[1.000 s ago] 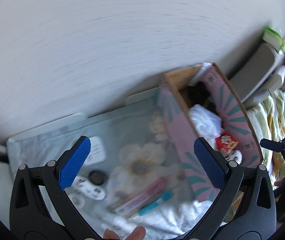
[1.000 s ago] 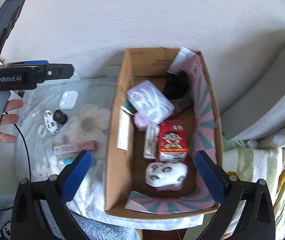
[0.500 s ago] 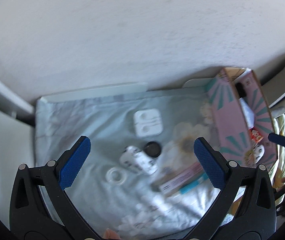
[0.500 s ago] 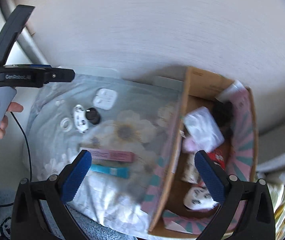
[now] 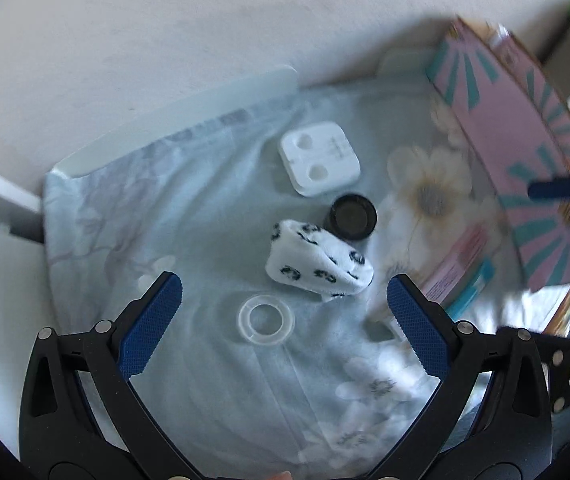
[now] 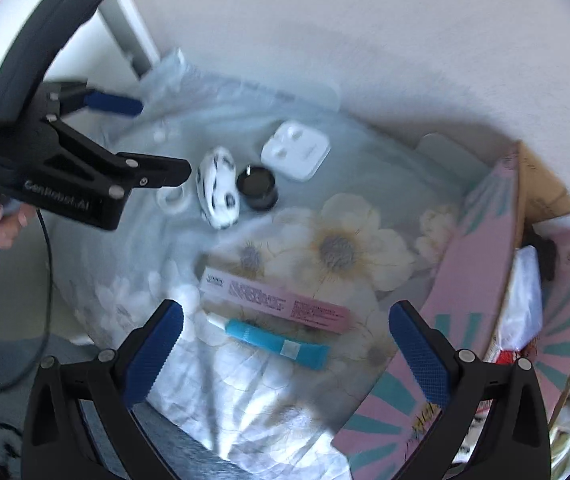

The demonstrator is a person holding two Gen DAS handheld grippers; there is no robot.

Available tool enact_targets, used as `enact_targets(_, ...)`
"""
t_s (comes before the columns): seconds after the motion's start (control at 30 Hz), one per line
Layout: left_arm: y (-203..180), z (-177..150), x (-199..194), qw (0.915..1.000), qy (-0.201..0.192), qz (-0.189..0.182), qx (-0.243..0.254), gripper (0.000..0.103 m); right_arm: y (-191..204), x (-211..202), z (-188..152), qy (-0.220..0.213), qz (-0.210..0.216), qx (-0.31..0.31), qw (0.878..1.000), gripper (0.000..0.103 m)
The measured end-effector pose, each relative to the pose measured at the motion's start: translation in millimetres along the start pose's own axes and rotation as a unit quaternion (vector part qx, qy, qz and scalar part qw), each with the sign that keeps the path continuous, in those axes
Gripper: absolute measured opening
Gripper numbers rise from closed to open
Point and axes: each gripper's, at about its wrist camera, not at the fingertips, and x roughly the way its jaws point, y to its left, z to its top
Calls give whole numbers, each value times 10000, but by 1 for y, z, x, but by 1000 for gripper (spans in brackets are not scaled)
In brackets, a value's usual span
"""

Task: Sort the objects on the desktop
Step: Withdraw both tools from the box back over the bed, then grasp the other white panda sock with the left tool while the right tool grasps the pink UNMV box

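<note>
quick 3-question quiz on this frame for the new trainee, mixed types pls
1. True or false: the left tool grips the clear ring.
2. Which item touches the black jar? A) spotted plush B) blue tube C) pink box
3. Fill in: the blue tube lies beside the pink box on the floral ____.

Key: 1 false, both tools are open and empty; 2 A; 3 cloth.

Spotted plush pouch (image 5: 319, 266) beside black jar (image 5: 353, 217)
</note>
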Motion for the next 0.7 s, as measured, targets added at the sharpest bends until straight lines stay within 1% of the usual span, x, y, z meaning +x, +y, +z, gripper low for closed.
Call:
enact_targets(0.1, -3, -2, 17, 9997, 38, -14, 226, 101, -1, 21, 4, 280, -22, -208, 9994, 103)
enact_targets(0.2, -4, -1, 30, 9994, 83, -89, 311, 99, -3, 41, 10, 491, 19, -388, 9980, 103)
enact_targets(0.27, -6, -1, 38, 9992, 100, -115, 373, 99, 3, 54, 12, 680, -206, -756, 9946, 103)
enact_targets(0.33, -8, -2, 43, 9988, 102, -164, 440, 99, 11, 64, 11, 848, -449, -1159, 9886, 102)
enact_targets(0.4, -9, -3, 46, 9985, 84, -211, 488, 99, 15, 74, 9, 1027, -530, -1295, 9848, 102)
enact_targets(0.43, -10, -3, 47, 9984, 71, -231, 505, 99, 15, 78, 9, 1080, -504, -1300, 9843, 102)
enact_targets(0.47, -10, -3, 47, 9983, 39, -255, 520, 98, 14, 79, 10, 1018, -460, -1253, 9858, 99)
enact_targets(0.5, -11, -3, 48, 9982, 16, -286, 532, 97, 12, 79, 11, 961, -459, -1202, 9870, 93)
enact_targets(0.53, -11, -3, 48, 9979, 4, -352, 550, 93, 12, 80, 12, 963, -467, -1187, 9872, 84)
enact_targets(0.57, -12, -3, 48, 9976, -8, -405, 557, 91, 11, 84, 12, 1058, -453, -1213, 9859, 78)
enact_targets(0.6, -12, -3, 49, 9972, -18, -490, 562, 86, 11, 88, 12, 1152, -403, -1250, 9846, 68)
enact_targets(0.63, -13, -3, 49, 9969, -16, -550, 566, 79, 11, 87, 13, 1109, -297, -1261, 9854, 67)
enact_targets(0.67, -14, -3, 49, 9964, -17, -634, 570, 76, 12, 86, 12, 1097, -265, -1292, 9852, 64)
enact_targets(0.7, -14, -3, 49, 9959, -27, -692, 575, 70, 13, 85, 12, 1085, -230, -1392, 9840, 60)
